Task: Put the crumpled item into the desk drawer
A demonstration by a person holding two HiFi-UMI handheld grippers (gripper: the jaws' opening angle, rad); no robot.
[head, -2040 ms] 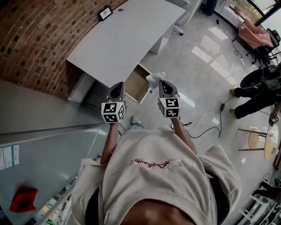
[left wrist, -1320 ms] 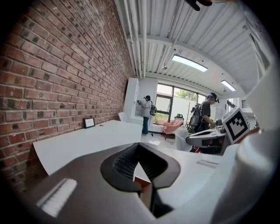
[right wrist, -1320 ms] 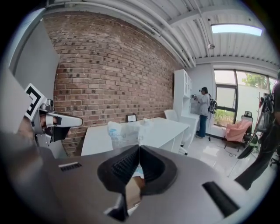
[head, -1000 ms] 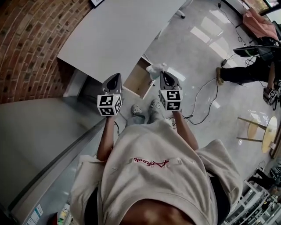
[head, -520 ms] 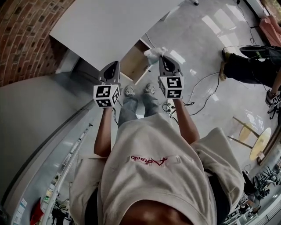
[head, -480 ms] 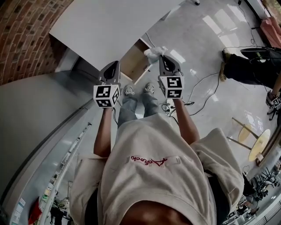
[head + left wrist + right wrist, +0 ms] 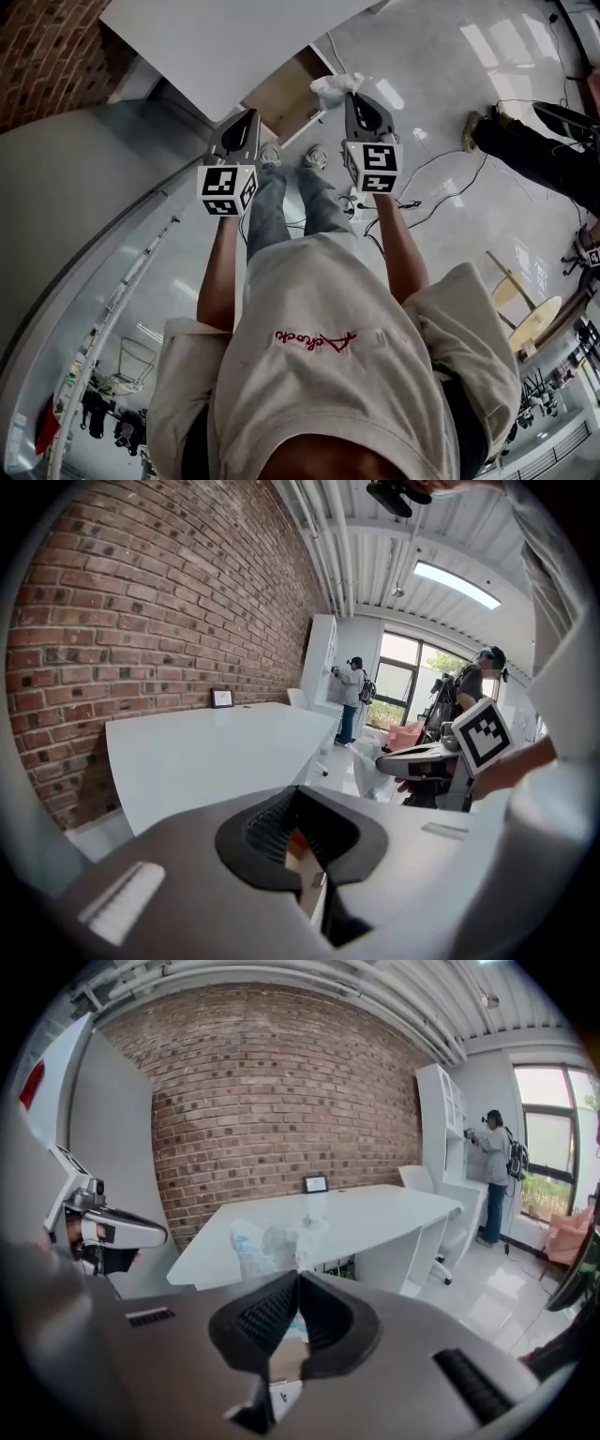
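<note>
While the right tool [image 7: 353,94] grips the crumpled item [image 7: 331,87], it should next lower it into the drawer [image 7: 279,94]; the left tool [image 7: 248,117] is clenched, empty.

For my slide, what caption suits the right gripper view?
Right hand-held gripper clamps the crumpled item, facing the white desk and brick wall.

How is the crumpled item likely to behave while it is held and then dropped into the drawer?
Probably floppy and very light: the crumpled item bunches loosely above the right gripper, pinched only at its lower edge. It looks like thin translucent film, so it may spring open or drift when released over the drawer.
</note>
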